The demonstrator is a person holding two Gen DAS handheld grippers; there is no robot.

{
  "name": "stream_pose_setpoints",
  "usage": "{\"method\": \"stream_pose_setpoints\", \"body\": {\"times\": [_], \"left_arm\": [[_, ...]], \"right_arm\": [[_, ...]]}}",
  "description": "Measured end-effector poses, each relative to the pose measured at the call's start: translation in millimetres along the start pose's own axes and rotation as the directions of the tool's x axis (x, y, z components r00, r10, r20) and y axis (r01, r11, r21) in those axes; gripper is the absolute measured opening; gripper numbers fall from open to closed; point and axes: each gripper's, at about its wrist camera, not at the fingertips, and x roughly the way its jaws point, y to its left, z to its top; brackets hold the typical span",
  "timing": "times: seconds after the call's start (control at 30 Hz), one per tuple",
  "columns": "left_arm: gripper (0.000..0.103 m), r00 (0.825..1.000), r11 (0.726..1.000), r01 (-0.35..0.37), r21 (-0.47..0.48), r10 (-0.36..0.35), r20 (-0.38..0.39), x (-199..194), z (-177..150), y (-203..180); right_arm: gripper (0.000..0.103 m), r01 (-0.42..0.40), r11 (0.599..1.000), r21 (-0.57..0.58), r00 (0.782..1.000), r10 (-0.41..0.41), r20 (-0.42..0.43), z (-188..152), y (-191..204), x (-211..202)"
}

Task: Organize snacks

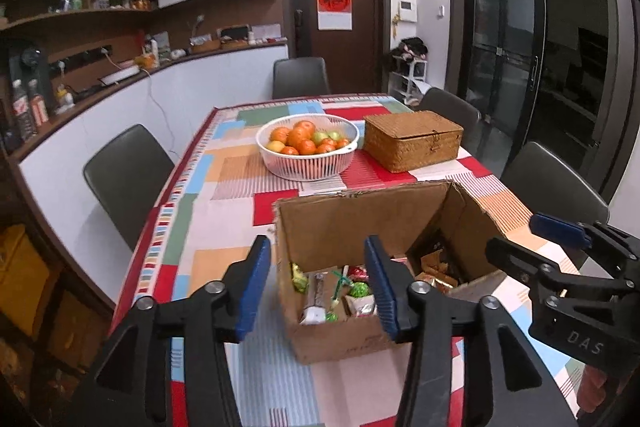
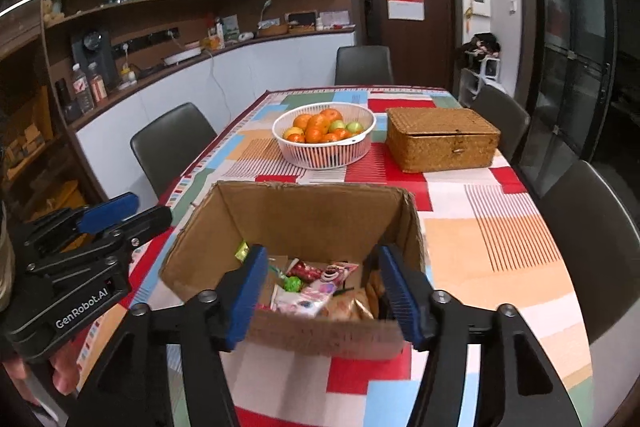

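Note:
An open cardboard box [image 1: 352, 223] [image 2: 304, 215] stands at the near end of the table with several wrapped snacks [image 1: 340, 291] [image 2: 316, 287] inside. My left gripper [image 1: 316, 283] is open and empty, held just in front of and above the box's near left corner. My right gripper [image 2: 320, 291] is open and empty, held over the box's near wall. Each gripper also shows from the side in the other's view: the right one [image 1: 560, 251] beside the box's right side, the left one [image 2: 108, 223] to the box's left.
A white basket of oranges and green fruit [image 1: 307, 147] [image 2: 324, 135] and a closed wicker box [image 1: 414, 139] [image 2: 442, 139] sit further back on the patchwork tablecloth [image 1: 216, 235]. Dark chairs [image 1: 128, 175] surround the table. A counter runs along the left wall.

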Motion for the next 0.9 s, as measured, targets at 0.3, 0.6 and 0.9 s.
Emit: {"method": "stream_pose_setpoints", "body": {"times": [0.3, 0.6, 0.9], "left_arm": [[0.065, 0.998, 1.000, -0.025, 0.006, 0.025, 0.064, -59, -36, -5], [0.068, 0.996, 0.999, -0.026, 0.021, 0.024, 0.091, -105, -69, -15], [0.071, 0.996, 0.999, -0.006, 0.031, 0.003, 0.090, -128, -95, -28]], "right_arm": [[0.078, 0.031, 1.000, -0.001, 0.997, -0.031, 0.070, -36, 8, -54], [0.081, 0.048, 0.999, -0.007, 0.994, -0.047, 0.098, -75, 12, -95], [0.081, 0.065, 0.998, 0.013, 0.992, -0.066, 0.108, -110, 10, -125]]}}
